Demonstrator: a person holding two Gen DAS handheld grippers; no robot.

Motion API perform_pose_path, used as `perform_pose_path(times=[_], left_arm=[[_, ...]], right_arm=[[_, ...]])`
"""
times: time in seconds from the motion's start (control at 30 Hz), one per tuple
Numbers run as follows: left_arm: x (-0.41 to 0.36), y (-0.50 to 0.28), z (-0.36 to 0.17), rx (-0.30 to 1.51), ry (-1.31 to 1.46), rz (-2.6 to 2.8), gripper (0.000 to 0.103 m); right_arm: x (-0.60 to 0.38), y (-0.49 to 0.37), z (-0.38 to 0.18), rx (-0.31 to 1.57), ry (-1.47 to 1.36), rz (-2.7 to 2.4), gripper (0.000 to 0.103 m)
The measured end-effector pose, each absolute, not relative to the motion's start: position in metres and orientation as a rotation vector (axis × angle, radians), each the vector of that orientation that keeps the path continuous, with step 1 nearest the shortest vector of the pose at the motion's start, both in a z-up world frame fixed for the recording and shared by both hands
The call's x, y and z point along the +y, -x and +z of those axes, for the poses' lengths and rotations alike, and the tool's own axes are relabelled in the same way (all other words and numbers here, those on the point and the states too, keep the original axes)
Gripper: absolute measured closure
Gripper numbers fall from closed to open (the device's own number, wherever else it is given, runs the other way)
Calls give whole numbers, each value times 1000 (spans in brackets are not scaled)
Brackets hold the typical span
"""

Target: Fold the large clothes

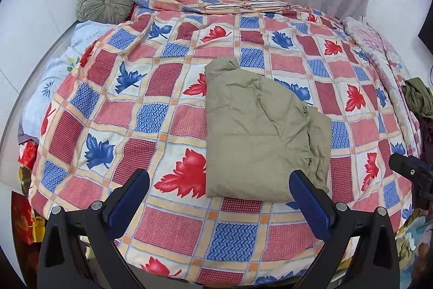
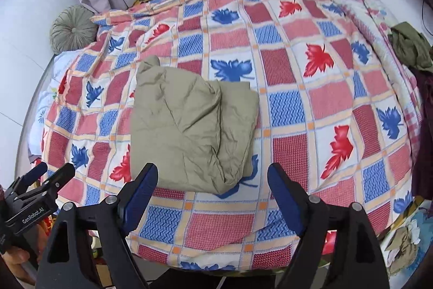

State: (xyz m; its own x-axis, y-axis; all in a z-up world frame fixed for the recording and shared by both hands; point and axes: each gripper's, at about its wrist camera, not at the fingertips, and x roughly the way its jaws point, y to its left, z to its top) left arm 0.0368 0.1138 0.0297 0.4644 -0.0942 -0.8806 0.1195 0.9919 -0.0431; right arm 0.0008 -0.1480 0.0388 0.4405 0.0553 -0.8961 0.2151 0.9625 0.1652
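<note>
Left wrist view: one folded, wrinkled khaki garment (image 1: 259, 132) is laid on one checked leaf-print quilt (image 1: 151, 88); left gripper (image 1: 219, 197) and right gripper (image 2: 213, 197) are spread, empty.

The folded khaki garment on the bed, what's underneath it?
The folded khaki garment lies on the leaf-patterned checked quilt. Red and blue leaf prints poke out at its edges; the squares directly beneath are covered, so anything else there can't be seen.

- Left gripper (image 1: 219, 197): black angular arms, dark blue ribbed pads (image 1: 311, 205), silver round screws at the pivots.
- Right gripper (image 2: 212, 192): the same build (black frame, blue pads, silver screws).
- White "GenRobot.AI" lettering on the left gripper's black body.
</note>
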Motion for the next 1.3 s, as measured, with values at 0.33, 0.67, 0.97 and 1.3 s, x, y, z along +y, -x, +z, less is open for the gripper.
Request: perform_pose_path(times=[0.33,0.67,0.97,1.3], left_arm=[[115,-30,40,1059,-25,-112,0],[115,-28,44,1054,-21,-99,0],[115,-27,44,1053,-22,-97,0],[115,-27,44,1054,-19,-97,0]], right_arm=[[-142,4,51,1063,-239,-143,0],[-141,1,55,1058,-227,-137,0],[-137,2,56,1059,-229,-139,0],[-137,1,57,1060,-230,-139,0]])
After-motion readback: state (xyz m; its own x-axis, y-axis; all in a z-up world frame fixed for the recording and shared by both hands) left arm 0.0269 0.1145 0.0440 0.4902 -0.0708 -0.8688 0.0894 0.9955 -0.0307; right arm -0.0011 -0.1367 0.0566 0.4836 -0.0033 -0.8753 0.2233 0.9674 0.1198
